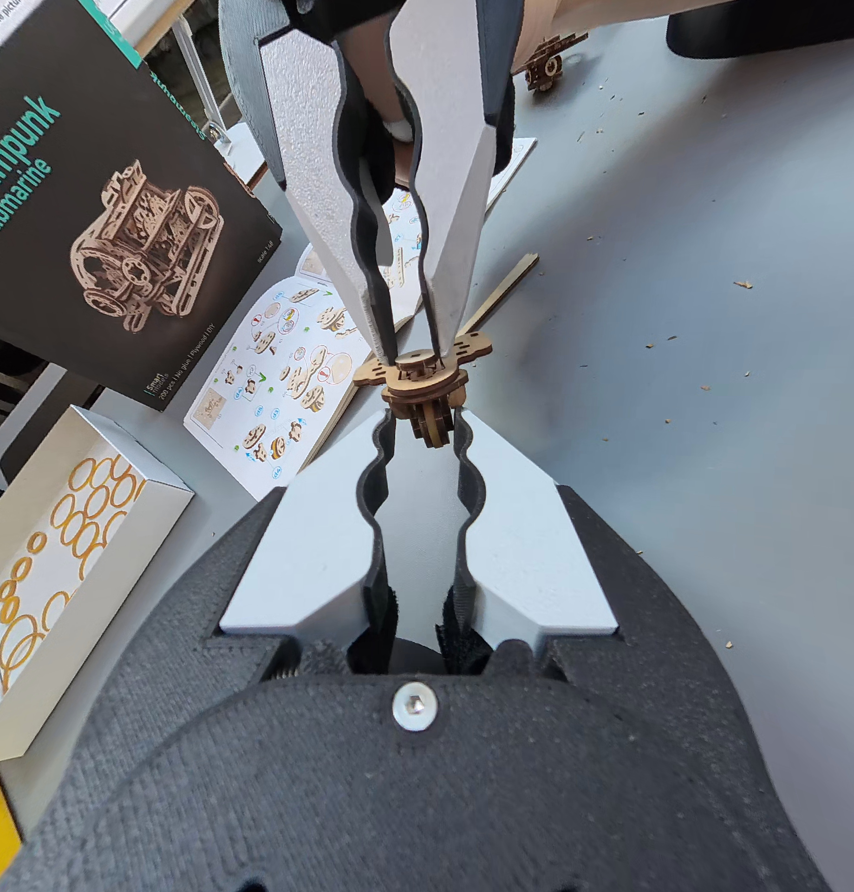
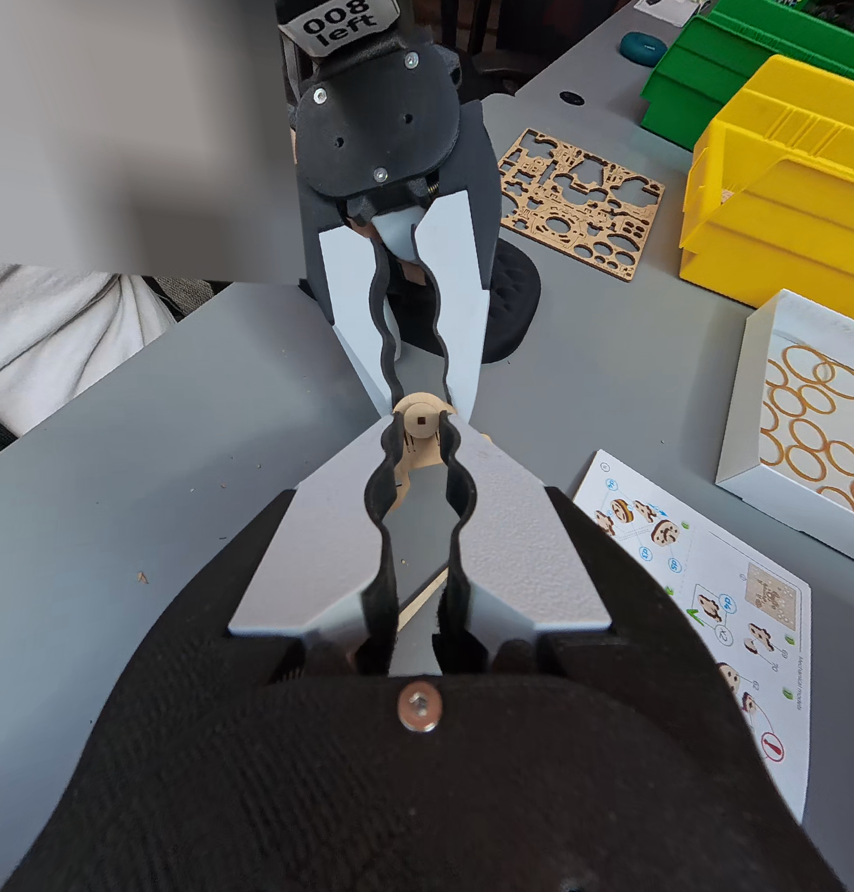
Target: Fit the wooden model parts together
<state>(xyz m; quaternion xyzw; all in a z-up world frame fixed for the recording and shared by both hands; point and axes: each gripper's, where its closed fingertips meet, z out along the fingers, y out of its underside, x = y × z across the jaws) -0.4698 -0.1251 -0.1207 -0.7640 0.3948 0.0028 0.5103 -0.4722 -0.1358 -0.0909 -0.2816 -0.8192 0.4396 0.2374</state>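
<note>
above the grey table [image 1: 704, 338], the left gripper [image 1: 425, 417] clasps the lower stem of a small tan laser-cut wooden model assembly [image 1: 422, 386], while the right gripper [image 1: 415, 357] pinches its round top disc from the opposite side.

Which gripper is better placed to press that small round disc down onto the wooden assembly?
Probably the right gripper: it already pinches the small round disc from above, while the left gripper holds the wooden assembly from below, steadying it.
</note>
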